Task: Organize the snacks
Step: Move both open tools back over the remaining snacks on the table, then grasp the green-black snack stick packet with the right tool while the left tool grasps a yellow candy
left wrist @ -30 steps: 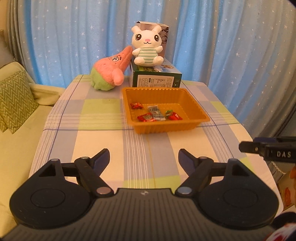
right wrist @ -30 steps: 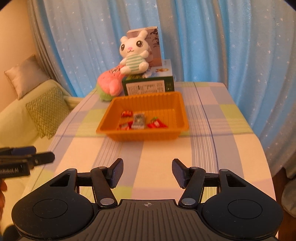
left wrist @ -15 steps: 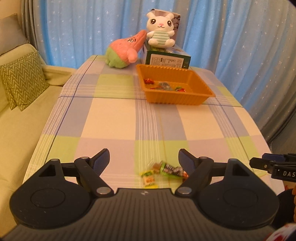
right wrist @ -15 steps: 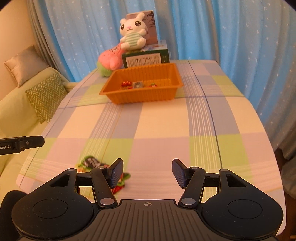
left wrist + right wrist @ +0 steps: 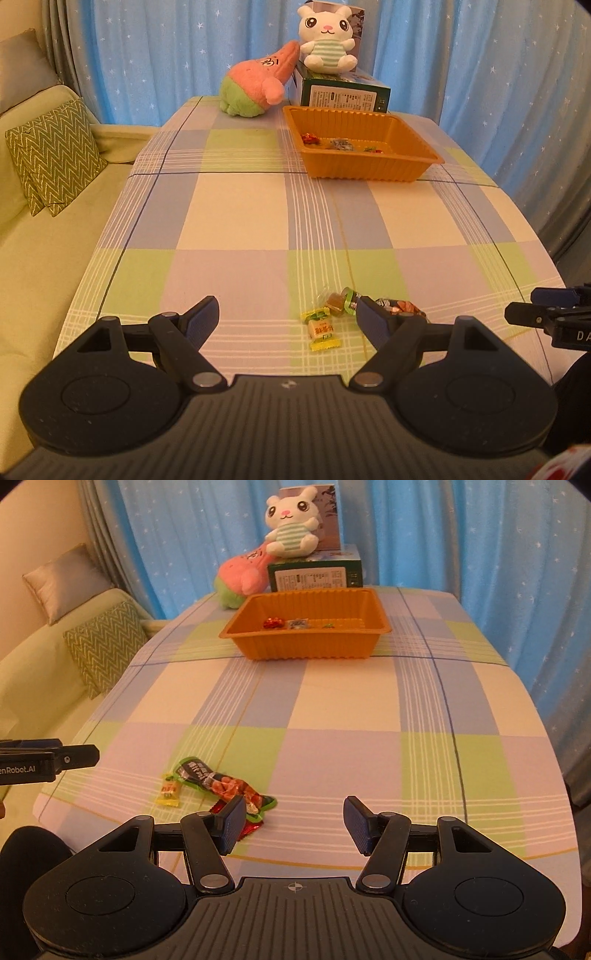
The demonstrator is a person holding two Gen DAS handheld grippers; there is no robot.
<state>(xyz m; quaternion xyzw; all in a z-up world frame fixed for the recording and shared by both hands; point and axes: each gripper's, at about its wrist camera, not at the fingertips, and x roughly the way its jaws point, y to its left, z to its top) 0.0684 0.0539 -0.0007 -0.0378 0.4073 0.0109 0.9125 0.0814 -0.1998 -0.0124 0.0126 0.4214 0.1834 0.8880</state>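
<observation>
An orange tray [image 5: 369, 173] [image 5: 306, 644] stands at the far middle of the checked table with a few wrapped candies [image 5: 341, 143] inside. Near the front edge lies a small heap of snacks: a yellow candy [image 5: 323, 332] [image 5: 169, 790], a green-and-red packet [image 5: 218, 782] [image 5: 400, 307] and a red wrapper [image 5: 251, 825]. My left gripper [image 5: 286, 319] hovers open just above them, the heap close to its right finger. My right gripper [image 5: 295, 823] is open too, the heap by its left finger. Nothing is held.
Behind the tray sit a green box [image 5: 343, 94], a white bunny plush [image 5: 327, 37] and a pink plush [image 5: 258, 85]. A sofa with a zigzag cushion [image 5: 55, 155] runs along the table's left side. Blue starred curtains hang behind. Each gripper shows at the other view's edge.
Both grippers have pulled back from the tray and sunk toward the near end of the table. The heap of snacks has come into view between and beside the fingers. The jaws kept their width.
</observation>
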